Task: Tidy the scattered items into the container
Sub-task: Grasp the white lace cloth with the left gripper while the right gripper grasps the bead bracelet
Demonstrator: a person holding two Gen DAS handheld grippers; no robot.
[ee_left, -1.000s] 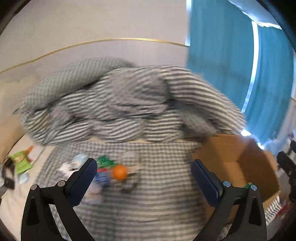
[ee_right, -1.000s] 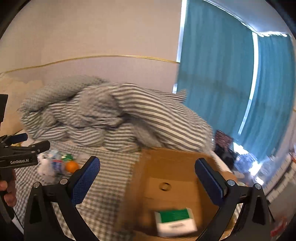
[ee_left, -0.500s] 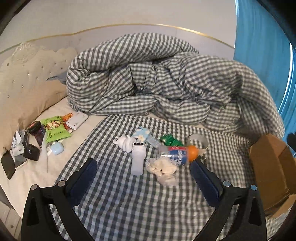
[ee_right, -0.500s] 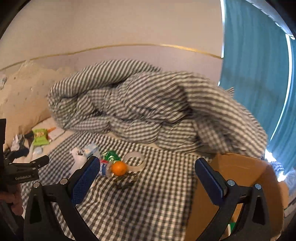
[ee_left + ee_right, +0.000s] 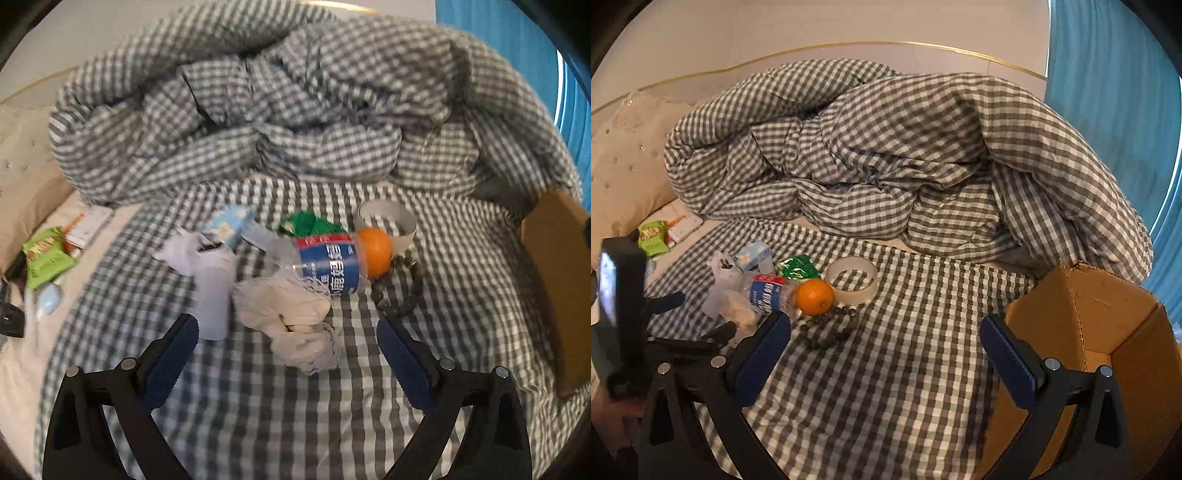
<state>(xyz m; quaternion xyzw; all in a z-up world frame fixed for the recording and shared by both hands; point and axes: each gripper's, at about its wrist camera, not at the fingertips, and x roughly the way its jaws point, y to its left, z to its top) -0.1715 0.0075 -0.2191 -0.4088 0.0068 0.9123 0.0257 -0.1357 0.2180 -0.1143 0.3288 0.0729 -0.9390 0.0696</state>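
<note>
Scattered items lie heaped on the checked sheet (image 5: 280,417): a plastic bottle (image 5: 327,264) on its side, an orange (image 5: 375,251) touching its end, a white net bundle (image 5: 295,319), a white tube (image 5: 212,295), a tape ring (image 5: 386,219) and a bead bracelet (image 5: 827,328). My left gripper (image 5: 288,350) hangs just over the bundle, its jaws wide but just now narrowing a little, holding nothing. My right gripper (image 5: 886,347) stands spread and empty between the pile and the cardboard box (image 5: 1108,332) at the right.
</note>
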